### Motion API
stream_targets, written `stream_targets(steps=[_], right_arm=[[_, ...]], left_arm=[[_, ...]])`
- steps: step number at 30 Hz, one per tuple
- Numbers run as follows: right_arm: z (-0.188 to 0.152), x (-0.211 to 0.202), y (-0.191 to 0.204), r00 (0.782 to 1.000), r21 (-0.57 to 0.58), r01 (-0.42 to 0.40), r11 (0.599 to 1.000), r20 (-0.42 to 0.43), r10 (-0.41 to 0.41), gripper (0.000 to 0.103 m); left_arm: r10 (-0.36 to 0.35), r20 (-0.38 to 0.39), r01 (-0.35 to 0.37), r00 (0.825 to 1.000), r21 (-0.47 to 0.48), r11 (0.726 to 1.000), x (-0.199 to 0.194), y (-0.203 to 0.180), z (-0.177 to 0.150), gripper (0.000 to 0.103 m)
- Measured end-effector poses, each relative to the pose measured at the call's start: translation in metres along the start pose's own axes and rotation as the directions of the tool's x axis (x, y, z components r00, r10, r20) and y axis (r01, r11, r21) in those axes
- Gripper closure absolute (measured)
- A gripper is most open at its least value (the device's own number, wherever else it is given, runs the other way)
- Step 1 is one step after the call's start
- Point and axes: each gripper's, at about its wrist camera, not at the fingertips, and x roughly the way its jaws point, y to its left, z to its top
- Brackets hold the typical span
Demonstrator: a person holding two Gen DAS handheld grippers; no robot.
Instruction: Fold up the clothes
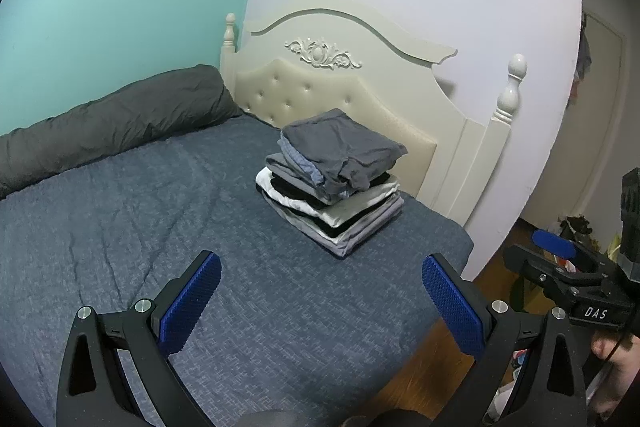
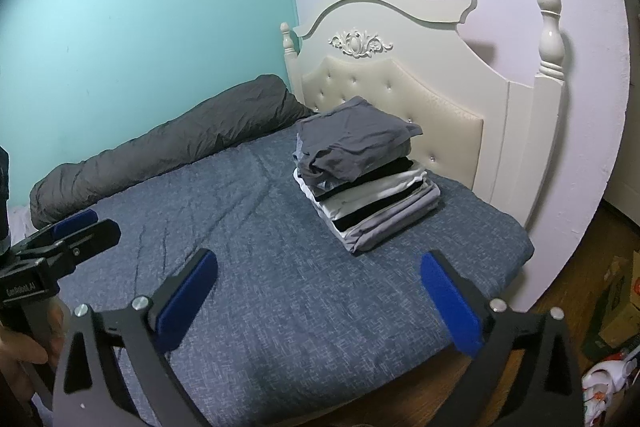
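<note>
A stack of folded clothes point(image 1: 332, 183) sits on the blue bed point(image 1: 160, 227) near the headboard, with a dark grey garment on top and white, black and grey layers below. It also shows in the right wrist view point(image 2: 360, 171). My left gripper point(image 1: 320, 303) is open and empty, held above the bed's near edge, short of the stack. My right gripper point(image 2: 318, 307) is open and empty too, also above the near edge. Each gripper shows at the edge of the other's view: the right one point(image 1: 560, 259), the left one point(image 2: 72, 235).
A rolled dark grey duvet point(image 1: 112, 123) lies along the teal wall. A cream headboard point(image 1: 360, 75) stands behind the stack. The wooden floor point(image 1: 424, 371) lies right of the bed, with boxes and clutter point(image 2: 612, 311) on it.
</note>
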Motion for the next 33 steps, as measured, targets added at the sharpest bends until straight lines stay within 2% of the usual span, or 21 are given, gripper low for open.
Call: stream_targets(steps=[33], right_arm=[[-0.0036,0.0048,-0.0024,1.0,0.018,0.003,1.0,-0.013,-0.003,0.0]], left_arm=[[-0.009,-0.024,0.009,1.0,0.01,1.0,0.0049,0.0004,-0.0044,0.0]])
